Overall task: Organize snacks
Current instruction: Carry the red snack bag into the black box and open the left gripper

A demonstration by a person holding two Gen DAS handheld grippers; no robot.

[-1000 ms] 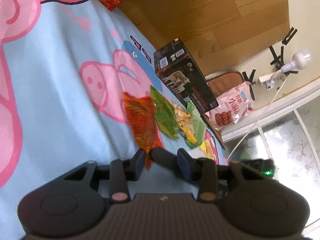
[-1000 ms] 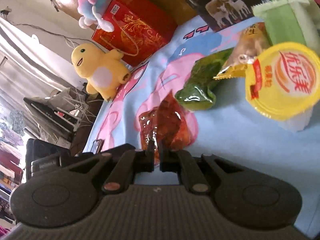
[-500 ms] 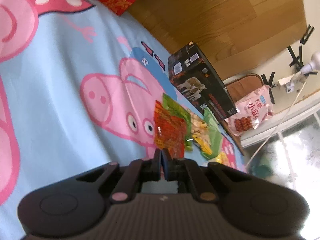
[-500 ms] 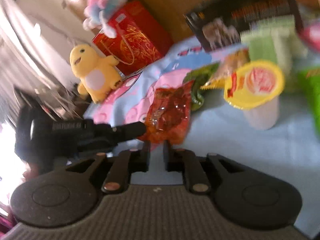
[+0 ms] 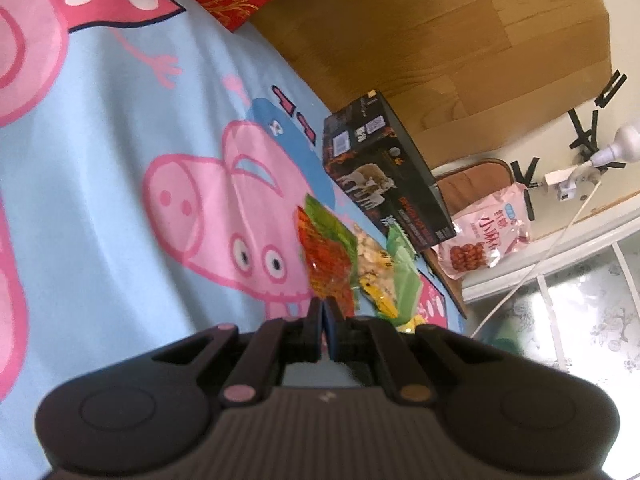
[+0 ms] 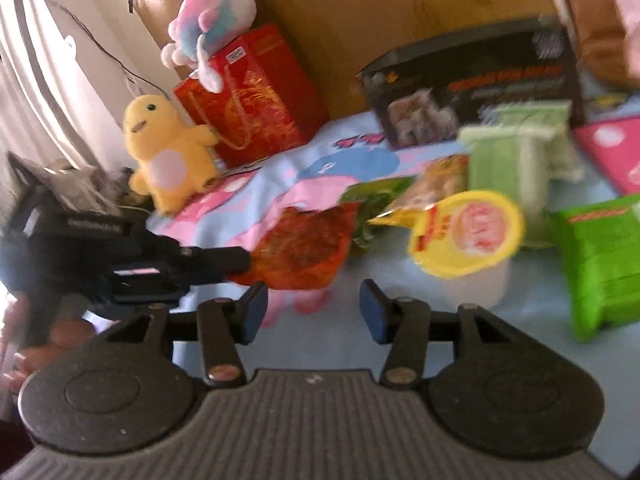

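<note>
My left gripper (image 5: 322,312) has its jaws pressed together on the near end of the red snack packet (image 6: 302,246), which stretches lengthwise away from its tips over the pig-print bedsheet (image 5: 100,184), beside the green packet (image 5: 334,228) and the black box (image 5: 384,176). My right gripper (image 6: 313,310), jaws just opened and spread with nothing between them, sits just short of the packet's side; the left holds it, so the left is nearer.

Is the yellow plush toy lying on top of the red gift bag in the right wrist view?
No, the yellow plush toy stands beside the red gift bag; a pink-and-blue plush sits on top.
</note>
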